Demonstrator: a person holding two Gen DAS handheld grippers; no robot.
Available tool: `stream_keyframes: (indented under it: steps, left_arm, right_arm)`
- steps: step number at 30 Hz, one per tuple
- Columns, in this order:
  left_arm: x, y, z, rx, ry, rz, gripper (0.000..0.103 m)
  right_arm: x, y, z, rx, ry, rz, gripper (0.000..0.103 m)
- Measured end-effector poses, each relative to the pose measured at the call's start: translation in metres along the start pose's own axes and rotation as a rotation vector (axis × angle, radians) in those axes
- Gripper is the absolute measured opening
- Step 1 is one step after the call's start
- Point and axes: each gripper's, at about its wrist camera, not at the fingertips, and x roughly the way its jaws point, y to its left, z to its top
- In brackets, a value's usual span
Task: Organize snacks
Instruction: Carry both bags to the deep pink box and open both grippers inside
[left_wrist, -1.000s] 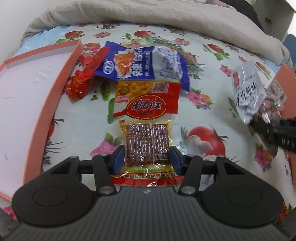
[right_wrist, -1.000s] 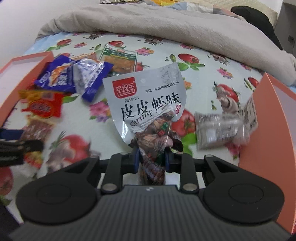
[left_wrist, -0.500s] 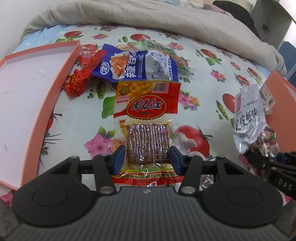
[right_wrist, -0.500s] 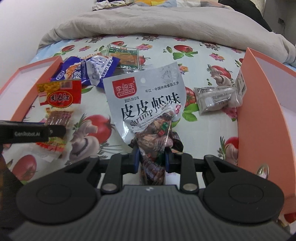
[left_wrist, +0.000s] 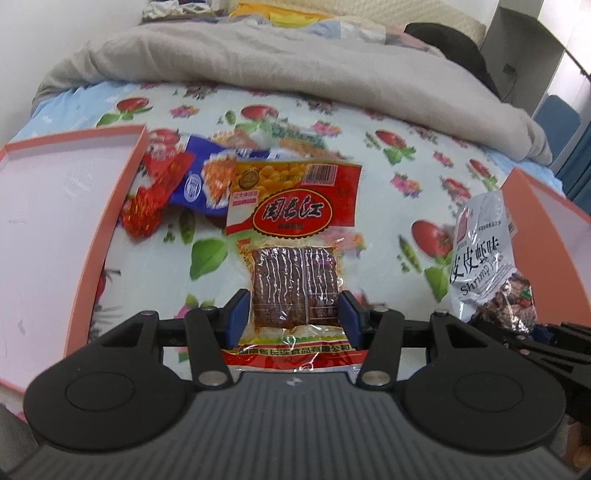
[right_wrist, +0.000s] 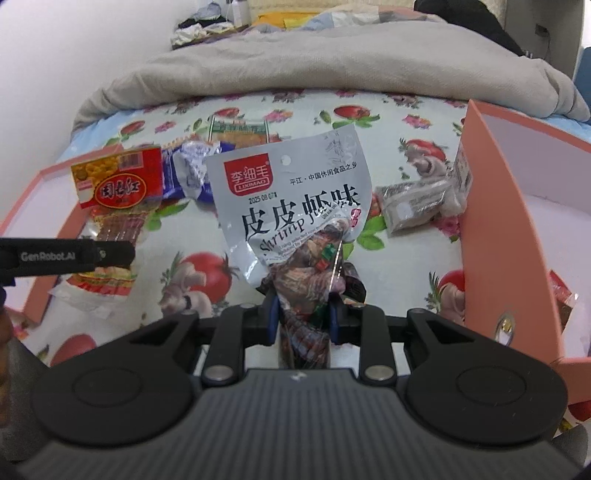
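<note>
left wrist view shows the left gripper (left_wrist: 293, 312) closed on a red and yellow plastic packet of dark dried tofu (left_wrist: 293, 258), in the lower middle of the frame. its blue pads press the two side edges of the clear part, so the packet stands up flat, off the flowered bedsheet (left_wrist: 369, 229), and is easy to carry. i judge it goes to the orange and white shallow box (left_wrist: 55, 229) at the left of the frame, which looks empty.

right wrist view shows the right gripper (right_wrist: 303, 317) closed on the crumpled bottom of a silver foil shrimp snack bag (right_wrist: 295, 206), in the middle of the frame. the second orange box (right_wrist: 491, 229) stands at the right edge, probably its goal. other loose snacks lie on the sheet: a blue wrapped packet (right_wrist: 184, 173) and a grey packet (right_wrist: 417, 201).
</note>
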Motion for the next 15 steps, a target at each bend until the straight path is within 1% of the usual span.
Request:
stream_keyframes:
  steps: [7, 10, 15]
  left_arm:
    - [-0.019, -0.017, 0.024, 0.028, -0.050, -0.041, 0.058]
    - [-0.027, -0.021, 0.036, -0.012, -0.065, -0.080, 0.058]
    - [-0.037, -0.046, 0.052, 0.035, -0.099, -0.111, 0.058]
  right_arm:
    - [-0.022, -0.005, 0.022, 0.015, -0.076, -0.002, 0.029]
    - [-0.033, -0.008, 0.033, 0.020, -0.115, -0.011, 0.029]
    - [-0.052, -0.015, 0.048, 0.029, -0.162, -0.029, 0.029]
